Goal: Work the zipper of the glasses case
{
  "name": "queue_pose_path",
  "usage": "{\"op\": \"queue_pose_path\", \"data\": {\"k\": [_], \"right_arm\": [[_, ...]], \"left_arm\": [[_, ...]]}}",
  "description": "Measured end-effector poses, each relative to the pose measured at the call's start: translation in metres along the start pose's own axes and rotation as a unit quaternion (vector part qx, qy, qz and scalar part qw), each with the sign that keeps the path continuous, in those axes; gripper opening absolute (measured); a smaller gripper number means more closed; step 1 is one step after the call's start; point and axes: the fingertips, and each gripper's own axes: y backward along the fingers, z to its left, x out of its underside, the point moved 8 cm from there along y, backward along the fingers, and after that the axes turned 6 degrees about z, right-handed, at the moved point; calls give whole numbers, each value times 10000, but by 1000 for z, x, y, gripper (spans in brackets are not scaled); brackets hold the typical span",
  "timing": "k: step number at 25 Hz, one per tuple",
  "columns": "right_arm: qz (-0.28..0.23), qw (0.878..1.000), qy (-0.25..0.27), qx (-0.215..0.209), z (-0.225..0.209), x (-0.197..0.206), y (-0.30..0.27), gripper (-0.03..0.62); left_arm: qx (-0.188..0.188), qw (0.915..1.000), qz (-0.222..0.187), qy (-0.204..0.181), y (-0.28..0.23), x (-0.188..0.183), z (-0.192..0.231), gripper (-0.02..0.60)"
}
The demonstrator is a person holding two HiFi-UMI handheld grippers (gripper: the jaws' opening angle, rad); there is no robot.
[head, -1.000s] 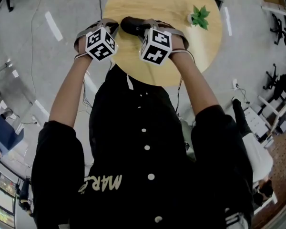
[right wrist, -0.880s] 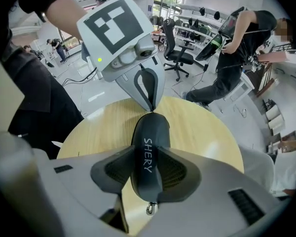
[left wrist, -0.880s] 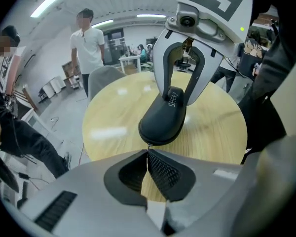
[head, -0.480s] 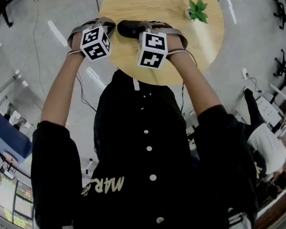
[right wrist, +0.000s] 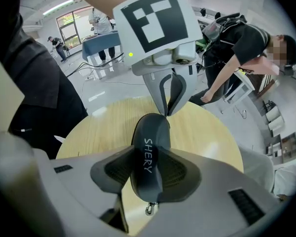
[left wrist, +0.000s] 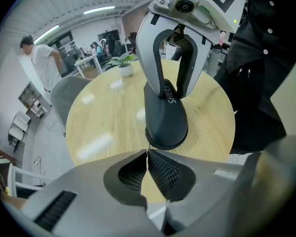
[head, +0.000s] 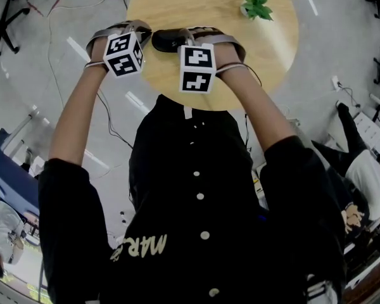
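The case [right wrist: 150, 132] is a dark, rounded shell with SHERY printed along its top. It is held lengthwise between the two grippers, over the near left part of the round wooden desk [head: 240, 56]. No view shows whether its underside touches the wood.

The right gripper [right wrist: 149, 169] is clamped on the case, one pad pressing each long side, just in from the end nearest its camera. A small metal ring [right wrist: 149, 210] hangs from that end, below the pads. The gripper points steeply down.

The left gripper [left wrist: 147, 154] has its jaws pressed together, the ribbed pads meeting at their tips. These tips sit right at the opposite end of the case, touching or all but touching its rim. Whether a zip tab is caught between them is too small to tell. In the right gripper view the same closed tips come to a narrow point at the far end of the case.

In the head view both marker cubes sit side by side at the desk's near edge, the left one [head: 122, 54] just off the rim. A small potted plant [head: 256, 4] stands well apart at the far right of the desk
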Motion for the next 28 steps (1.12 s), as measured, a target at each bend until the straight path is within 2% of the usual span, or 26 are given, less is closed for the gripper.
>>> {"op": "queue_pose_path", "data": {"k": [9,16,22,25,26,28], "right_arm": [[-65,10000,-28,32,-1,2,-1,147],[-42,10000,-1,26,-1,2,-2,147],[-10,10000,-7,2,-1,2,-3,149],[8,10000,-32,10,0,2,-3,149],[2,10000,-55,22,0,2,-3,149],[-54,9999,-143,57,0,3,-3,149]], "left_arm": [[183,9961,81,-855,-5,-16,15,15],[277,9923,130,-1202,-6,-20,17,15],[156,9890,173,-1462,-7,-21,15,14],[85,9940,-251,-1060,-2,-33,22,2],[-16,9939,-286,-1063,-1,-39,24,2],[-368,9901,-123,-1349,0,-46,29,3]]}}
